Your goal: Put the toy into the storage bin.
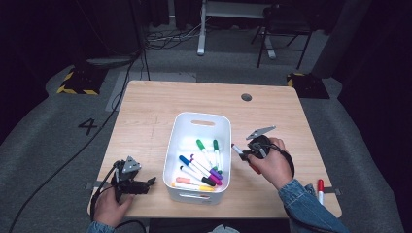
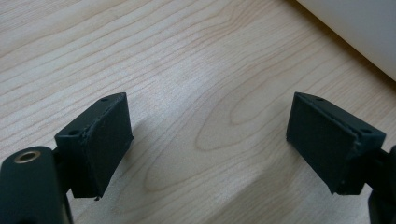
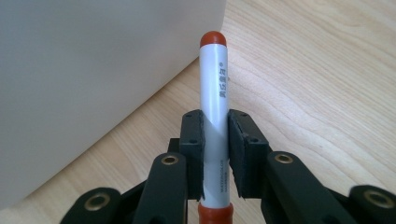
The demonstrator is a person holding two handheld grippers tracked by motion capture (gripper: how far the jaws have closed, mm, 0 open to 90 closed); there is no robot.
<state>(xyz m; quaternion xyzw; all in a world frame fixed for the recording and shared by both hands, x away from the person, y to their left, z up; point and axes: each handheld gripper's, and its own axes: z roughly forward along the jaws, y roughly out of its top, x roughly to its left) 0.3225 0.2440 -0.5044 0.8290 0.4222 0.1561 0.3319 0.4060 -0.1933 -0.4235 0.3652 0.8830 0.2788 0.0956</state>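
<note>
I am holding the red marker (image 3: 213, 112) clamped mid-barrel in my right gripper (image 1: 244, 152) at the bin's (image 1: 224, 127) 3 o'clock rim for dropping in, while my left gripper (image 2: 208, 142) is idling with fingers apart at 8 o'clock on the surface (image 1: 145, 111).

Both grippers, left (image 1: 145, 184) and right (image 1: 243, 151), are black, each topped by a grey three-cornered plate; black cables trail from them. Jaw links carry brass-ringed pivots, pad blocks small screw holes. Sleeves (image 1: 303, 204) are blue denim
</note>
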